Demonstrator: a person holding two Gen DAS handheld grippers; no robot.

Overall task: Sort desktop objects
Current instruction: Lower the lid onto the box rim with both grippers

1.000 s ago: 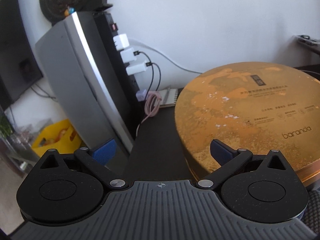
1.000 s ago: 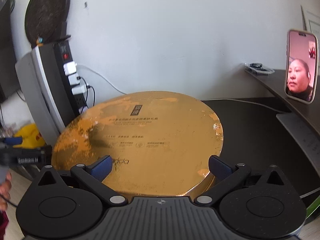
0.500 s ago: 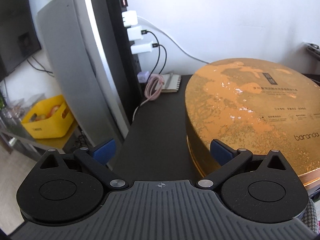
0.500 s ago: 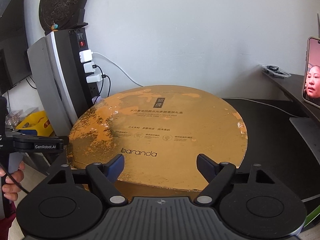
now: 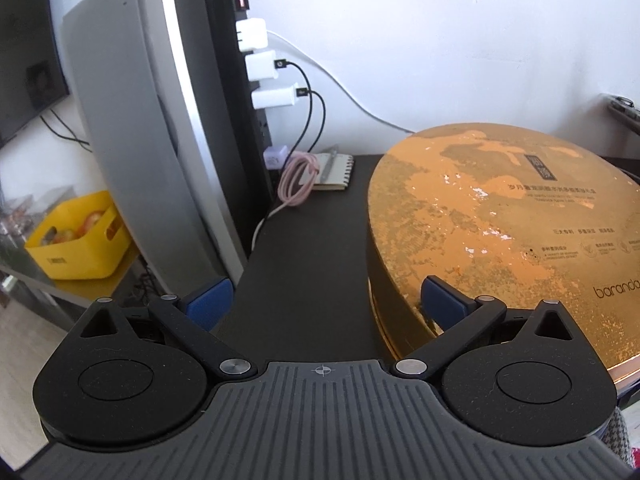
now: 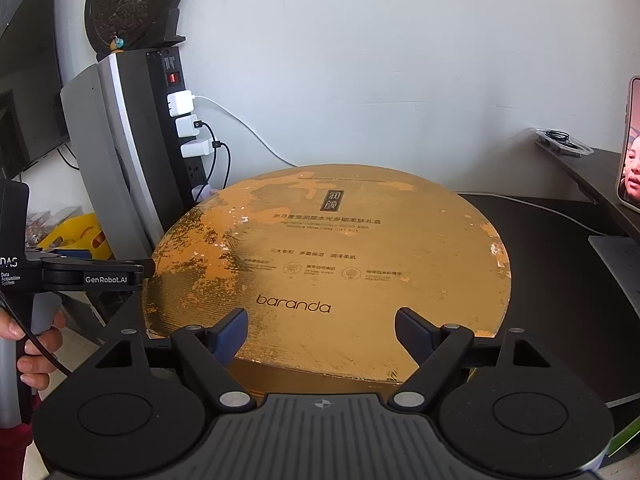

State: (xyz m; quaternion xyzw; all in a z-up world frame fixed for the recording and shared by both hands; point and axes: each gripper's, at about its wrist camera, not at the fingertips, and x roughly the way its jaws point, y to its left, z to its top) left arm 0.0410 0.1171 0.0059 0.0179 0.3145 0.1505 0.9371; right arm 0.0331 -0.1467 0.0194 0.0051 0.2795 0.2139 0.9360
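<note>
A big round gold box (image 6: 328, 256) with "baranda" printed on its lid lies flat on the dark desk (image 5: 312, 256). My right gripper (image 6: 322, 332) hovers over the lid's near edge. Its jaws drew in over the last second, then eased slightly apart, and nothing is pinched between them, so it is open. My left gripper (image 5: 324, 302) stands wide open at the left side of the gold box (image 5: 500, 220). Its right finger overlaps the rim and its left finger is over the desk's edge. A hand (image 6: 36, 344) holds that tool at the left of the right wrist view.
A grey curved tower (image 5: 132, 128) with a power strip and white chargers (image 5: 262, 66) stands at the back left. A pink cable (image 5: 298, 178) and a small notepad (image 5: 338, 166) lie at its foot. A yellow bin (image 5: 80, 240) sits lower left. A phone (image 6: 631, 160) leans on the right shelf.
The right gripper's fingers stand closer together than a second ago and sit more squarely before the box. The left view has swung left, with the box further right and the tower more central.
</note>
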